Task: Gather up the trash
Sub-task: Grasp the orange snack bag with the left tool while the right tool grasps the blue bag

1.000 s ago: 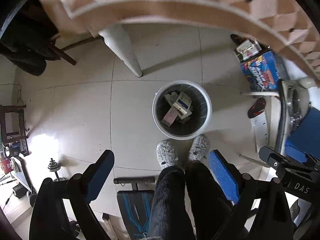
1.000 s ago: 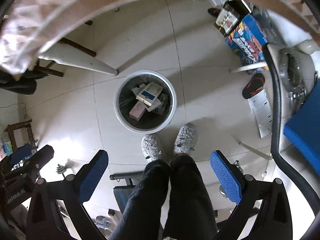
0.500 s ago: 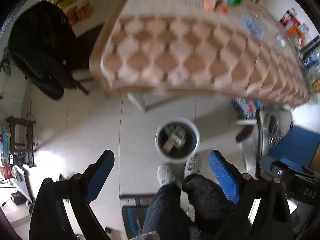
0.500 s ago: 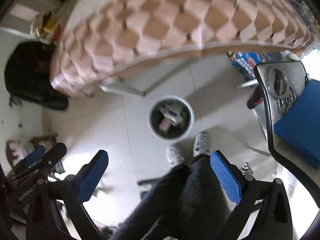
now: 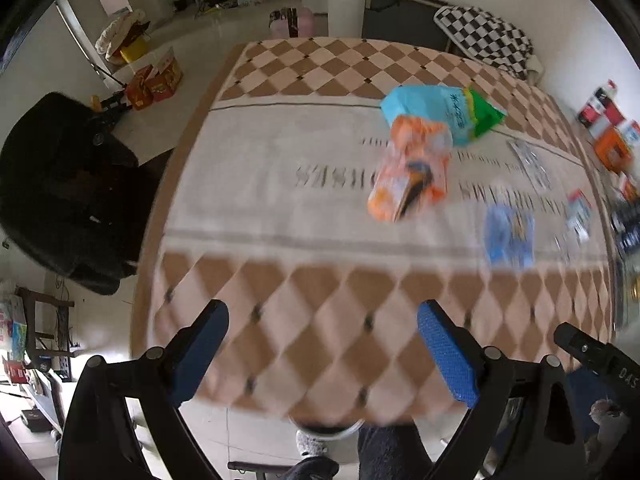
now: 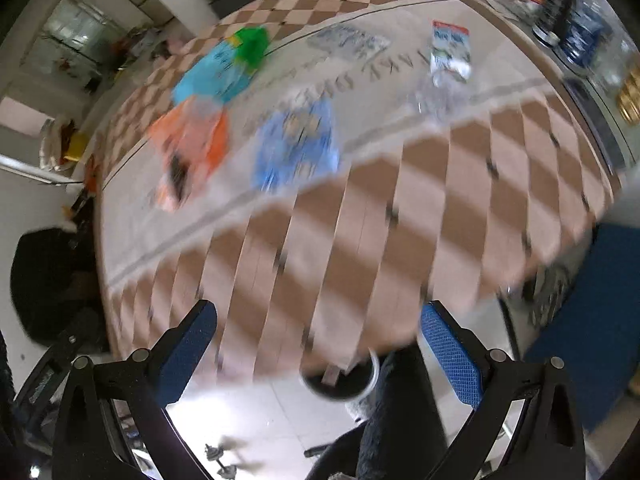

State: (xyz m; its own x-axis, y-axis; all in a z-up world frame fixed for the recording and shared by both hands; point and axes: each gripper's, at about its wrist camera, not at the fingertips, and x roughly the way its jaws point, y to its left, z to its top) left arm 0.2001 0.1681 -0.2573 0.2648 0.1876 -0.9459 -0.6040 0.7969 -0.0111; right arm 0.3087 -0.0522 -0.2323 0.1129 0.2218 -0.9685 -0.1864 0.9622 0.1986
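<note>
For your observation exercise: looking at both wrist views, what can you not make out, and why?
- Printing on the orange packet and blue packet: motion blur in both views.
- Trash bin contents: right view, table edge covers most.
- Items at the table's far right: left view, small and cut by the frame.

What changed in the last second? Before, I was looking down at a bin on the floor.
Both grippers swung upward, from the floor to the tabletop. The bin slid to the bottom edge, half hidden under the table; the orange wrapper, teal bag and blue packet came into sight. Nothing was grabbed or released: the left gripper and right gripper stay open and empty.
</note>
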